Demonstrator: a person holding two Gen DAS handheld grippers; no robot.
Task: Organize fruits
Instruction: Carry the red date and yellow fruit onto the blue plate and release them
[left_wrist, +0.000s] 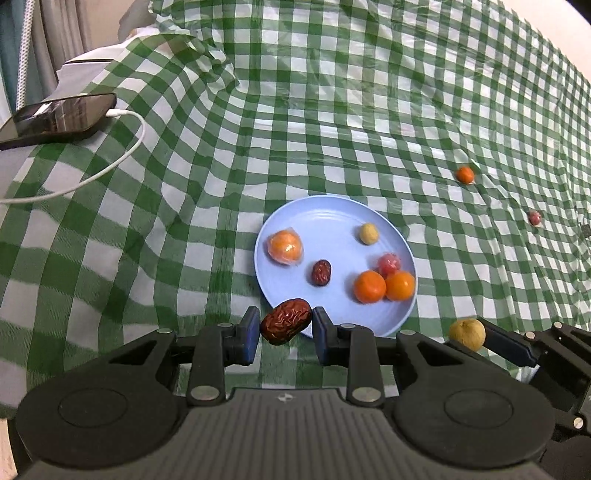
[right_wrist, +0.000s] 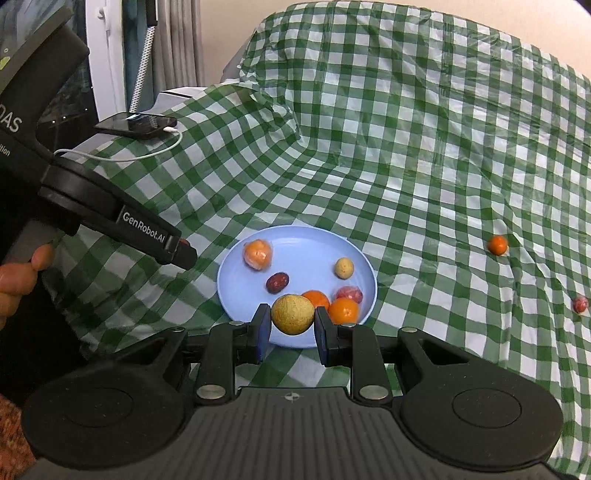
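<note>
**Now: both claws carry fruit at the near rim of the blue plate**

Here the left claw (left_wrist: 285, 326) is clamped on a wrinkled red date (left_wrist: 286, 321), held just above the near-left rim of the blue plate (left_wrist: 325, 218). The right claw (right_wrist: 291, 320) grips a round yellow-brown fruit (right_wrist: 292, 314) over the plate's near edge.

The plate sits on a green-checked cloth (left_wrist: 332, 110) covering the tabletop. On the plate lie a wrapped orange (left_wrist: 285, 246) at the left, a smaller date (left_wrist: 321, 272) in the middle, a small pale fruit (left_wrist: 368, 233) at the far right, and two oranges (left_wrist: 384, 286) touching each other beside a wrapped red fruit (left_wrist: 389, 263).

Well to the right, on the cloth, lie a lone small orange (left_wrist: 465, 174) and a small red fruit (left_wrist: 534, 218). At the far left a phone (left_wrist: 55, 118) lies with a white cable (left_wrist: 125, 147) plugged in.
</note>
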